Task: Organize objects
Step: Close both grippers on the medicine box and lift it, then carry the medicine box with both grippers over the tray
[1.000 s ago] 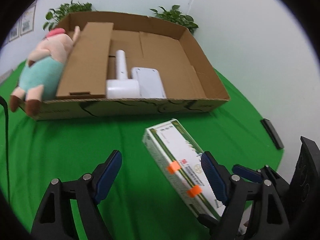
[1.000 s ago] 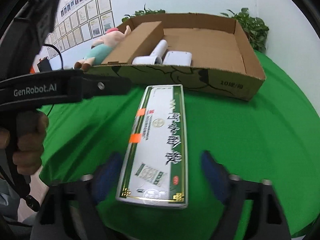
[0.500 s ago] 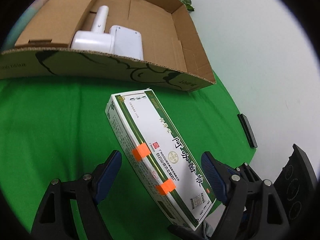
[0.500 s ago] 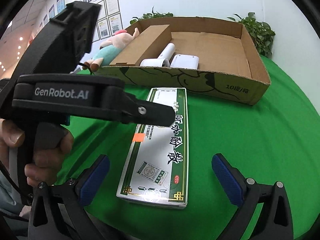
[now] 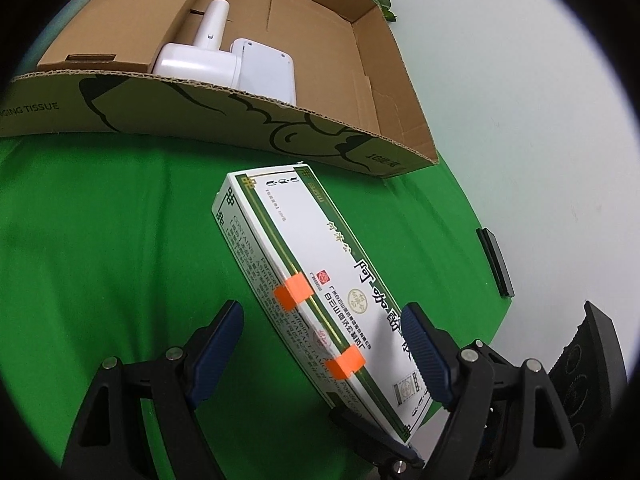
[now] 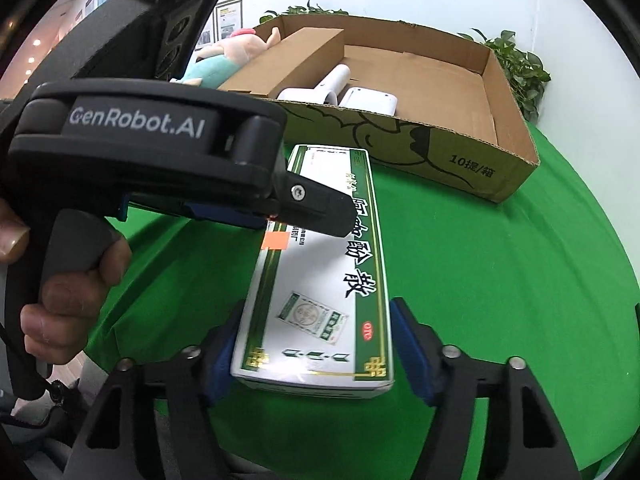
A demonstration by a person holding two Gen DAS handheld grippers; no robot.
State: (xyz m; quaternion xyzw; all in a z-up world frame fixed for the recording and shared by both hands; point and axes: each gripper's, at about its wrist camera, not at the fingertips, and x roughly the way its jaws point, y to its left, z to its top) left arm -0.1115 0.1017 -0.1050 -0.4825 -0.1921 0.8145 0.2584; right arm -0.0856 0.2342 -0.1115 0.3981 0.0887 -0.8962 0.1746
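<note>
A long white and green medicine box [image 6: 320, 288] with two orange tape tabs lies on the green cloth, its far end toward the cardboard tray [image 6: 452, 132]. My right gripper [image 6: 312, 356] is closing on the near end, with both blue pads against its long sides. My left gripper [image 5: 320, 344] stands open over the middle of the medicine box [image 5: 316, 264], which runs slantwise between its fingers [image 5: 418, 344]. Its left pad is apart from the box. In the right wrist view one of the left gripper's fingers [image 6: 316, 208] lies across the box top, held by a hand [image 6: 68, 300].
The cardboard tray [image 5: 256, 100] holds a white handled device [image 5: 200, 60], a white flat unit [image 5: 266, 66] and a brown carton [image 6: 288, 60]. A plush pig [image 6: 224, 56] leans at its far left. A black bar [image 5: 494, 264] lies at the cloth's right edge. Plants [image 6: 516, 68] stand behind.
The right gripper's jaws have come in from wide apart onto the sides of the medicine box. The left gripper has sunk and tilted closer over the box.
</note>
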